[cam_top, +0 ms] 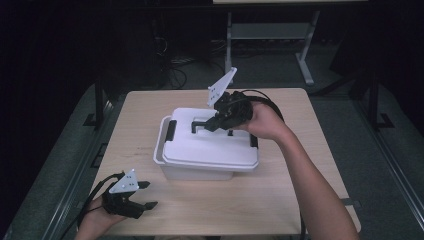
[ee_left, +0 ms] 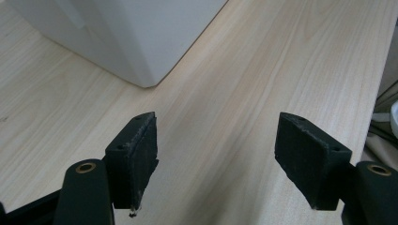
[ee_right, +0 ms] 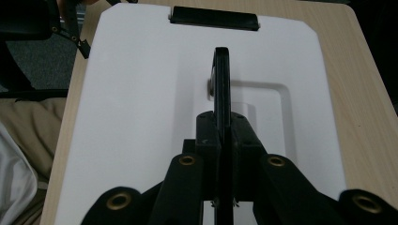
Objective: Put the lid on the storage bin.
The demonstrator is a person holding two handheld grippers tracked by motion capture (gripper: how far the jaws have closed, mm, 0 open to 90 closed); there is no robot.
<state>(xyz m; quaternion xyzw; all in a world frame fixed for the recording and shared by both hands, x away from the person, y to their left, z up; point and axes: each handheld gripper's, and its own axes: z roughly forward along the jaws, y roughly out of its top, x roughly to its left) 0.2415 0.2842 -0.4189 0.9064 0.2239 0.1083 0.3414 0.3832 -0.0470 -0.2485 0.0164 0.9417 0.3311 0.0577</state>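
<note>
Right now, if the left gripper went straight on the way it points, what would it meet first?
Probably nothing: ahead of the open left gripper lies bare table. The white box stands off to one side, though depth is uncertain.

lab or test room, dark floor with loose cables (cam_top: 175, 70) at 11 o'clock, metal-legged bench (cam_top: 270, 35) at 12, bare wooden table (cam_top: 140, 150)

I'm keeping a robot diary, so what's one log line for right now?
right gripper: shut on black handle | white box lid: on box | left gripper: open, empty, over table
</note>
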